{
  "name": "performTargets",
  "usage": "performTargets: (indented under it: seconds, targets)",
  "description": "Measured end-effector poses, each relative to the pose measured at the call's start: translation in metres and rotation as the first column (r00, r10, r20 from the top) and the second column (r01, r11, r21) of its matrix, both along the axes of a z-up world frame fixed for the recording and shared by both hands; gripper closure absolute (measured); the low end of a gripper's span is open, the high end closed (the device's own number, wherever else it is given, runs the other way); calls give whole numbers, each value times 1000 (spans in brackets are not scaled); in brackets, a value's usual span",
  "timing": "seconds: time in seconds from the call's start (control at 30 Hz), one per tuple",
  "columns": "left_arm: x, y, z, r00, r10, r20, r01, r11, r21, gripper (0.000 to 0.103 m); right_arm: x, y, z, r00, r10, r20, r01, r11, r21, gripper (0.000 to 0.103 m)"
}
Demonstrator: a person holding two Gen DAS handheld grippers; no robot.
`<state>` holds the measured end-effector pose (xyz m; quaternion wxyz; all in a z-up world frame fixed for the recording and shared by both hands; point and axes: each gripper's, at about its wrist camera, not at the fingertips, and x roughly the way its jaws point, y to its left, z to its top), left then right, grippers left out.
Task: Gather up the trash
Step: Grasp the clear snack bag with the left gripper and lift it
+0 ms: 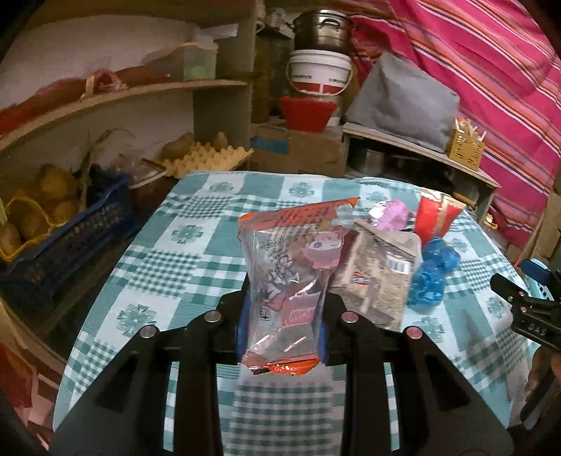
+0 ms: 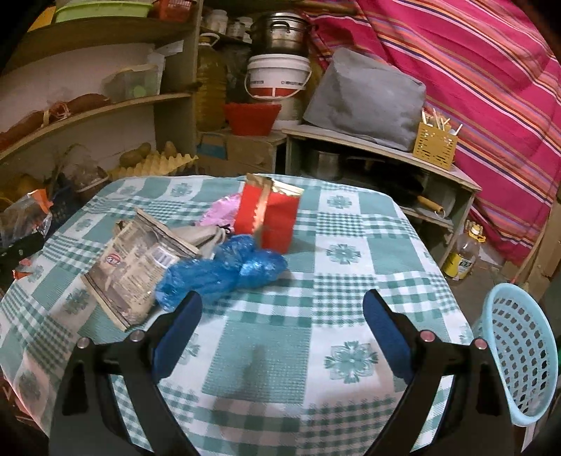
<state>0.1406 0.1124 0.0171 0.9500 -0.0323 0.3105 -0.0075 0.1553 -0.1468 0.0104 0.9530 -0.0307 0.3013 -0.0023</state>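
My left gripper (image 1: 284, 329) clenches the snack wrapper (image 1: 287, 273) above the table's (image 2: 266, 350) near edge, right gripper (image 2: 280, 336) released (basket (image 2: 519, 354) off right edge), thin foil may slip mid-carry.

A green-and-white checked cloth (image 2: 266, 343) covers the counter. Behind it, wooden shelves (image 2: 105, 105) hold an egg tray (image 2: 154, 165) with potatoes. A steel pot (image 2: 280, 31) sits on a white bucket (image 2: 277, 75), above a red bowl (image 2: 250, 117). A grey cushion (image 2: 364, 98) lies beside a yellow holder (image 2: 434, 145); a pink striped cloth (image 2: 473, 70) hangs behind.
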Motion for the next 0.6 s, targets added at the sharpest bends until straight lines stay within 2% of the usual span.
performTargets:
  seconds: [0.27,0.6]
  targets:
    - [2,29,-5,999,39,-10,-39,999,1,75,10,14,-4,1000,9,-8,-9,1000,3,12]
    - [5,47,-16,997,69,-36,-69,998,4,75,20,36,-8,999,45,-11,-45,999,3,12]
